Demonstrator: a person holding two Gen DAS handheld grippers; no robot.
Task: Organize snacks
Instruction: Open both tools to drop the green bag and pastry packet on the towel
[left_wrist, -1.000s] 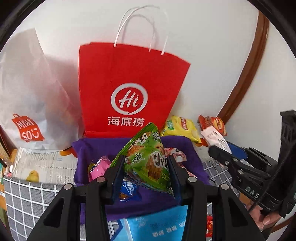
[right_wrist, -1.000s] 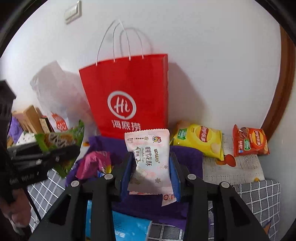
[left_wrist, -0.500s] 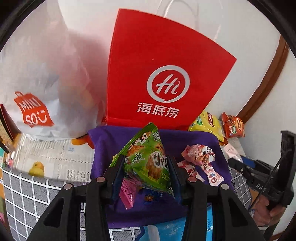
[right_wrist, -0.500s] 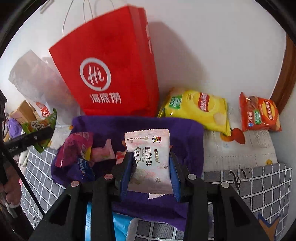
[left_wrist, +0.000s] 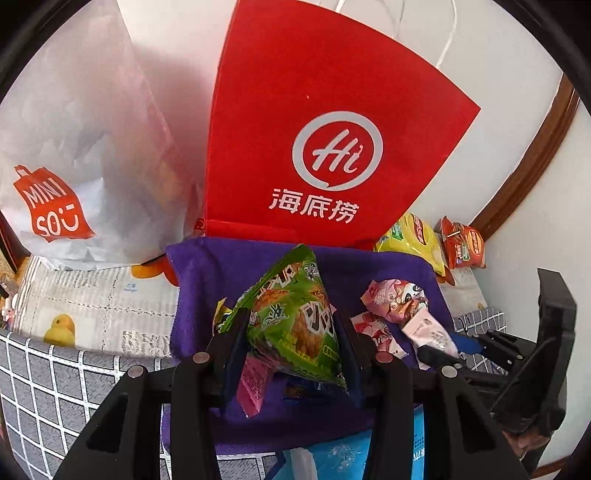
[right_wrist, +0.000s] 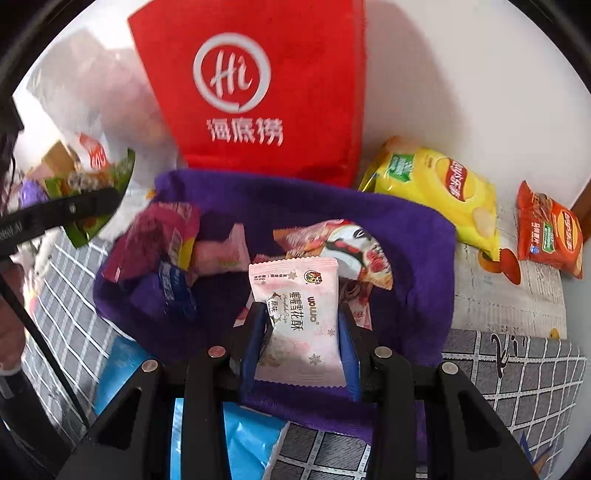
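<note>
My left gripper (left_wrist: 291, 328) is shut on a green snack packet (left_wrist: 295, 317), held over the purple cloth (left_wrist: 207, 280). My right gripper (right_wrist: 301, 321) is shut on a pale pink snack packet (right_wrist: 299, 306), low over the same purple cloth (right_wrist: 417, 258). Several small pink, magenta and blue snack packs (right_wrist: 162, 243) lie on the cloth. In the left wrist view the right gripper (left_wrist: 450, 354) shows at the right edge with the pink packet (left_wrist: 428, 328). In the right wrist view the left gripper (right_wrist: 88, 206) shows at the left with the green packet (right_wrist: 118, 177).
A red paper bag (left_wrist: 325, 129) stands behind the cloth against the white wall, with a white Miniso bag (left_wrist: 74, 147) to its left. A yellow chip bag (right_wrist: 439, 188) and an orange chip bag (right_wrist: 546, 229) lie at the right. A blue pack (right_wrist: 243, 439) lies near the front.
Both grippers have sunk toward the purple cloth and tipped further down, each keeping its packet. The red bag now fills more of both views.
</note>
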